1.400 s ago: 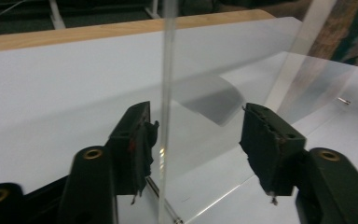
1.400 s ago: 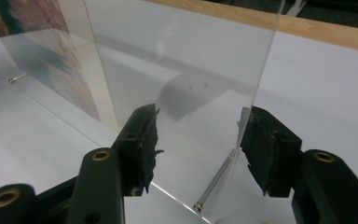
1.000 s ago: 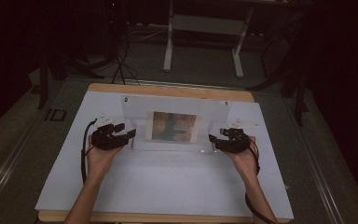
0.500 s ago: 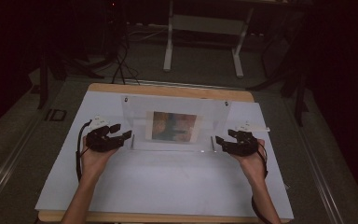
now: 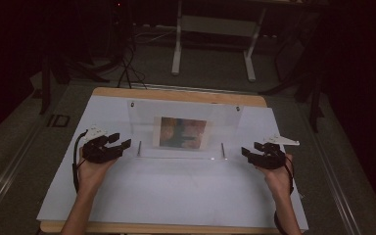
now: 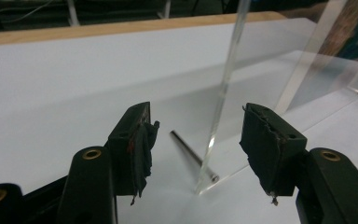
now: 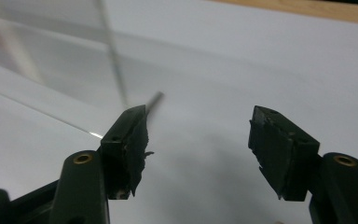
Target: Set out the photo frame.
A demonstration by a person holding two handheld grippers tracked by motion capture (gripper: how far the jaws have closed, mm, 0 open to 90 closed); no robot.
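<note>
Clear acrylic makes the picture stand (image 5: 183, 131) hard to judge — its edges nearly vanish against the white counter (image 5: 176, 196). Both grippers are released and hold nothing: left gripper (image 5: 108, 147) just off the stand's left end, right gripper (image 5: 259, 154) off its right. A misjudged closing could tip the upright panel or knock the steel pin (image 6: 193, 156). Open room lies nearest the person; the wooden far edge (image 5: 176, 94) sits close behind the stand.
</note>
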